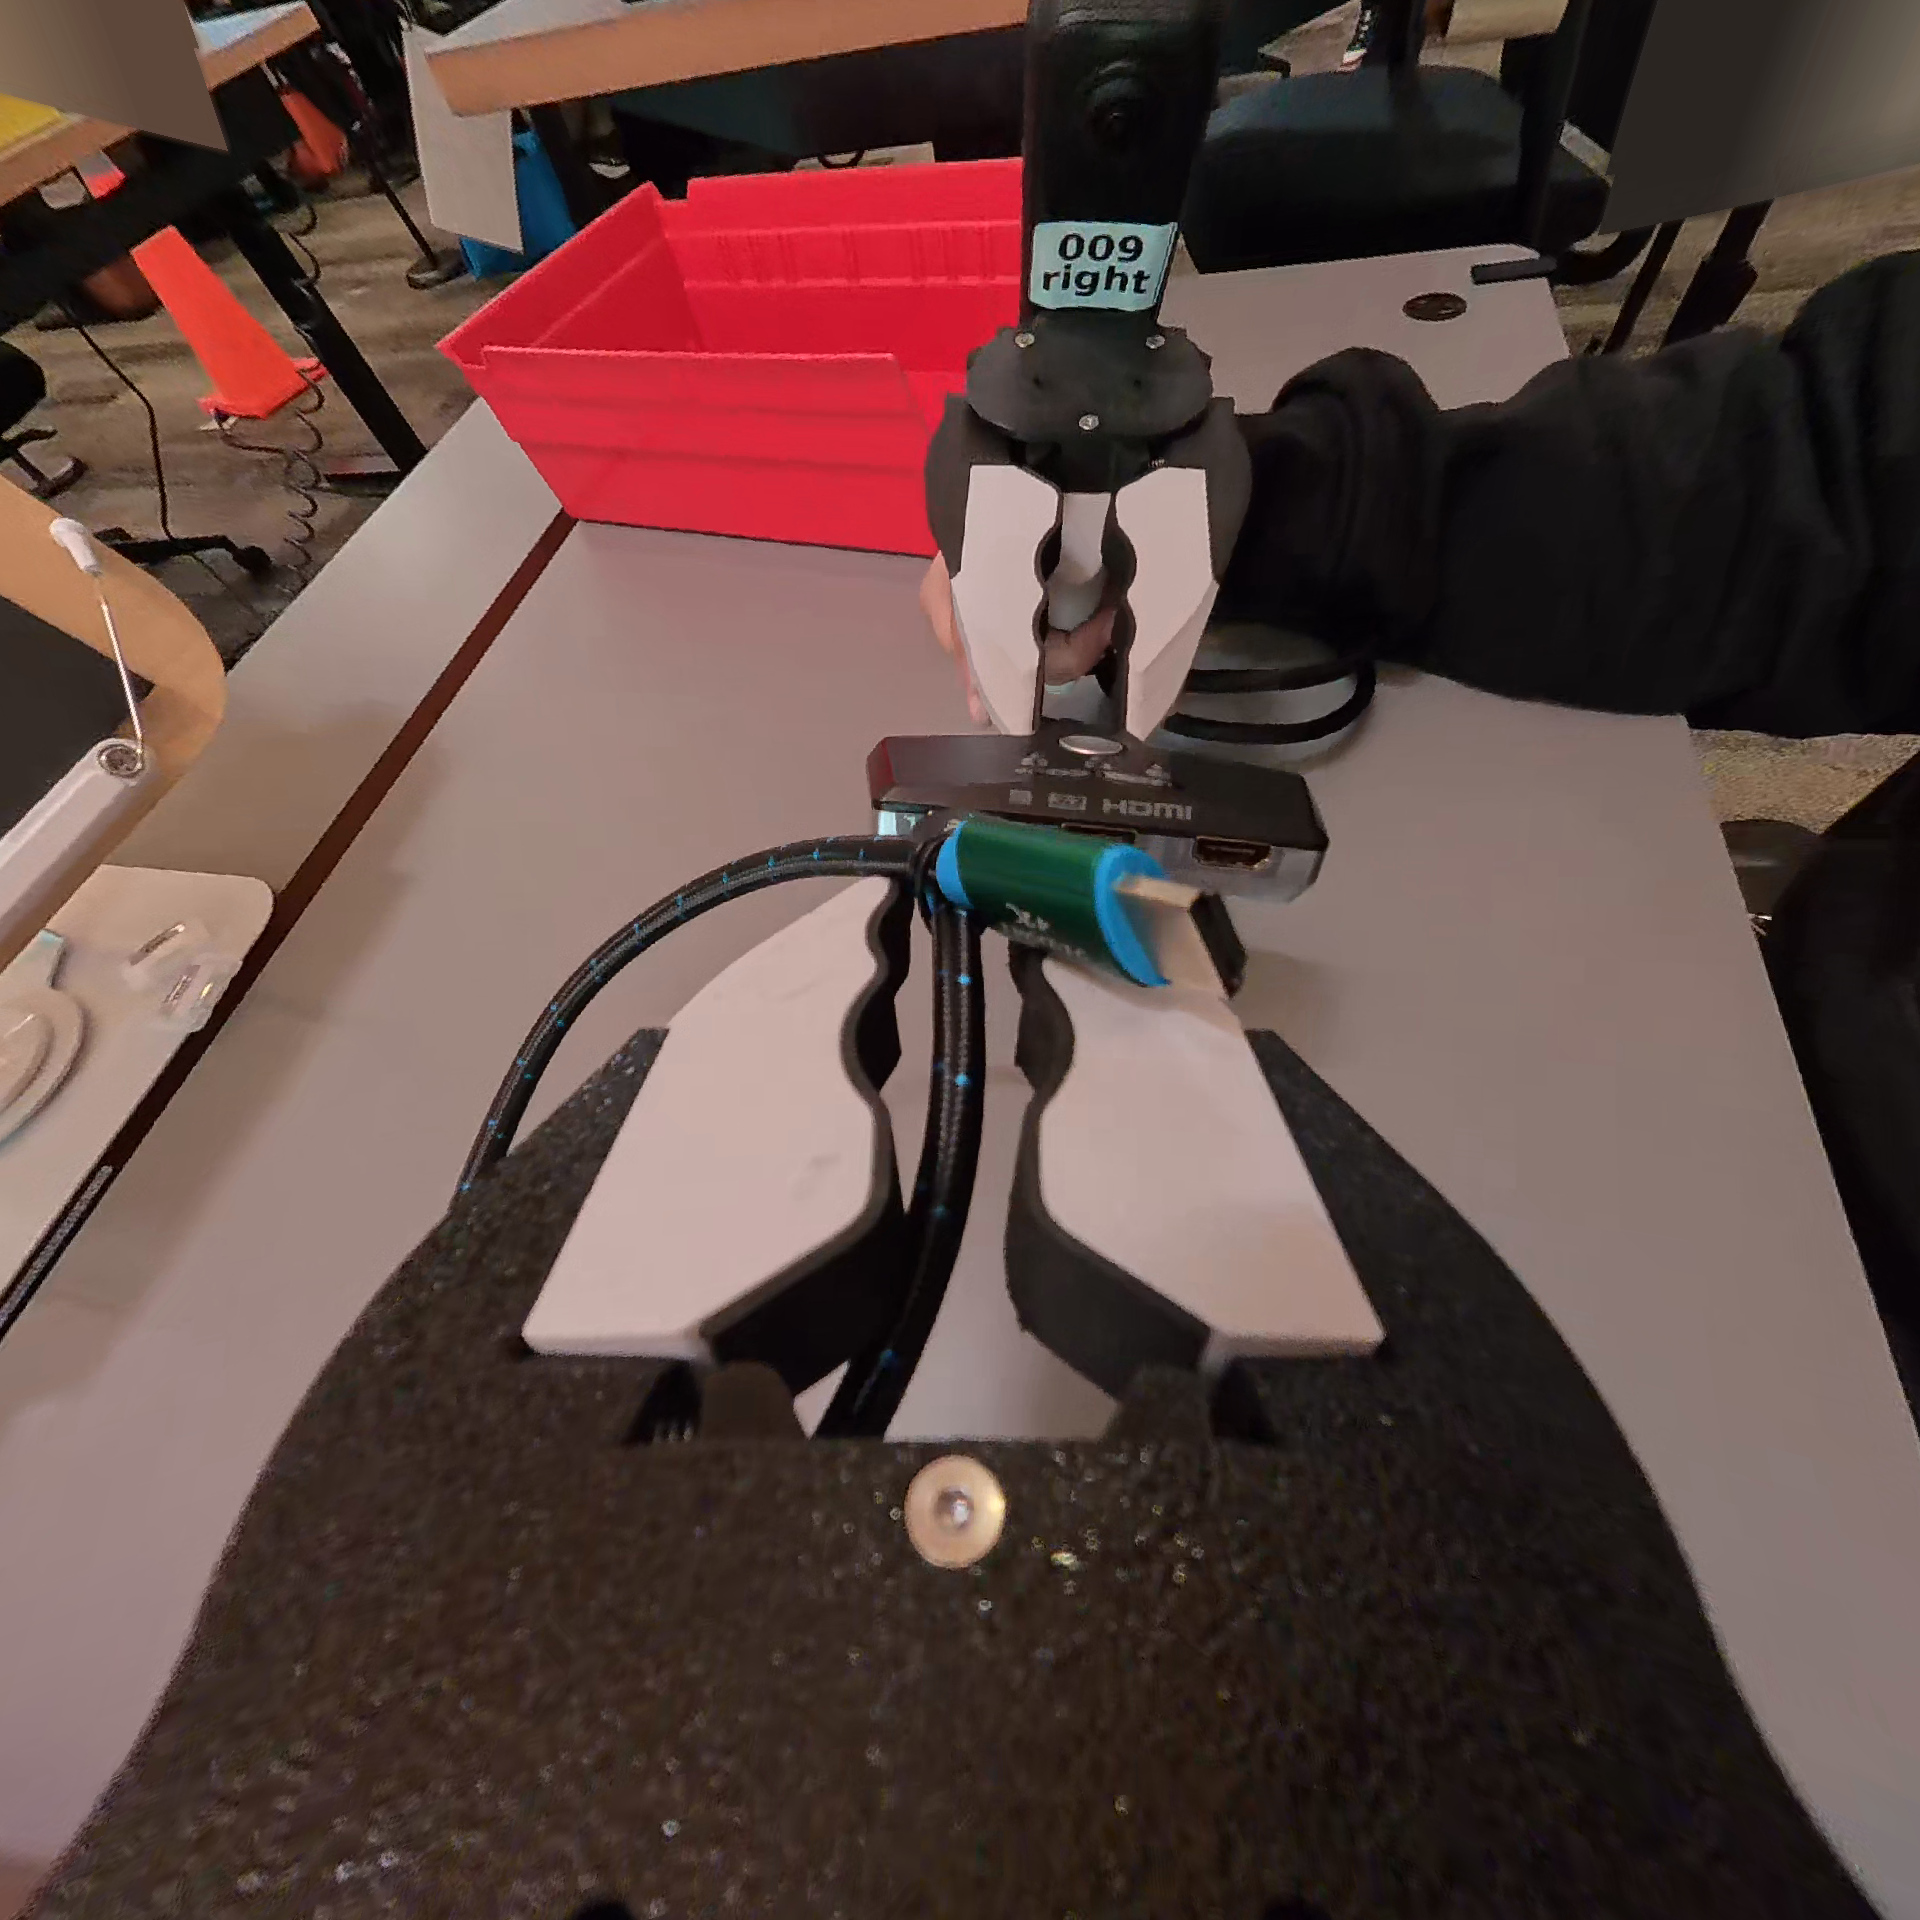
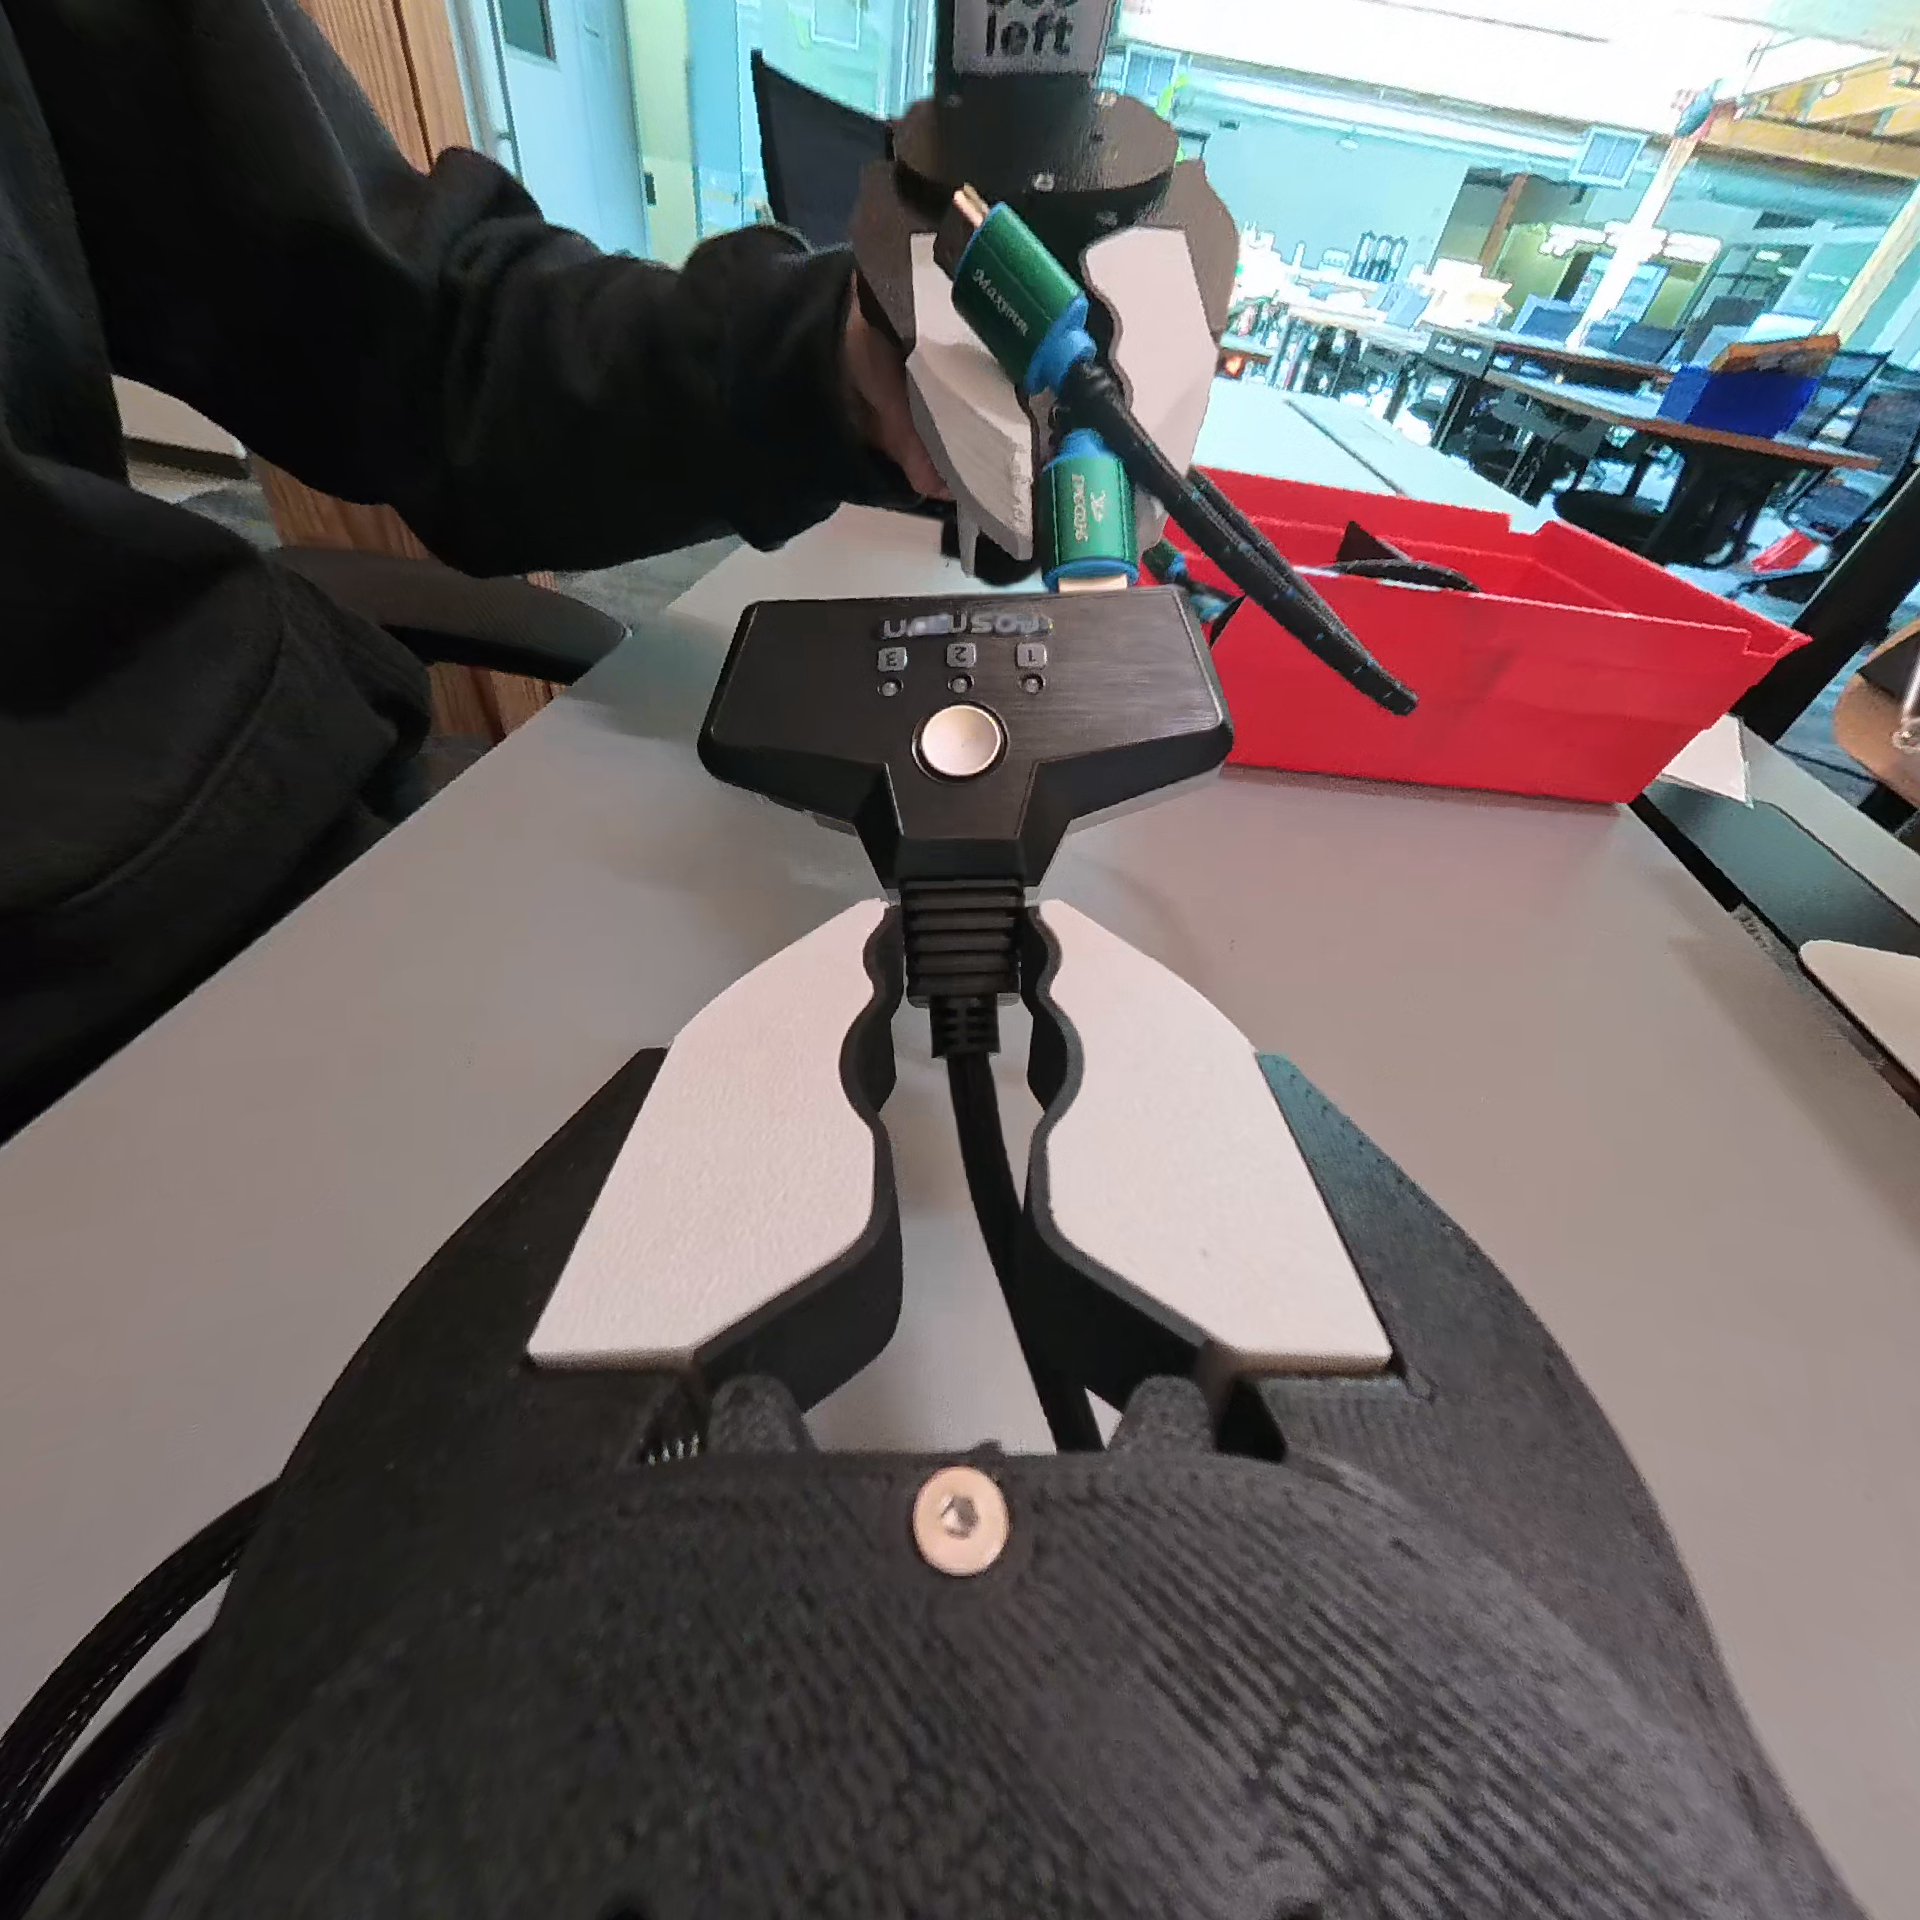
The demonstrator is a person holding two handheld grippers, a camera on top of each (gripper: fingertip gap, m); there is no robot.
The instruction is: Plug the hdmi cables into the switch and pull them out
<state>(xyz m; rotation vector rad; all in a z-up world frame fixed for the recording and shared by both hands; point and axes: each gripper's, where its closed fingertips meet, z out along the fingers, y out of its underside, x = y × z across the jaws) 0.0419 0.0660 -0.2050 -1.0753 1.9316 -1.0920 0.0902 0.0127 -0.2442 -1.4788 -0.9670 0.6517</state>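
- Sitting in the middle of both frames, the black switch (image 2: pixel 961 717) lies flat on the grey table (image 2: pixel 1455 1039), with a round silver button on top.
- At lower centre of the right wrist view, the right gripper (image 2: pixel 961 940) has its white fingers (image 2: pixel 748 1122) pressed in on the ribbed strain relief at the switch's tail, from which a black cord runs back between them.
- At top centre of that view, the left gripper (image 2: pixel 1013 473) hangs over the switch's far edge, its jaws pinching a green HDMI plug (image 2: pixel 1081 514) whose metal tip meets that edge; how deep it sits cannot be told.
- A second green plug (image 2: pixel 1003 286) lies loose across the left gripper, tip pointing up and away from the switch.
- In the left wrist view, this loose plug (image 1: pixel 1049 894) covers part of the port row; one open port (image 1: pixel 1231 854) shows at right.
- Braided black-and-blue cables (image 1: pixel 951 1091) run back between the left fingers (image 1: pixel 1143 1143).
- A red bin (image 2: pixel 1507 665) stands on the table beyond the switch, at right.
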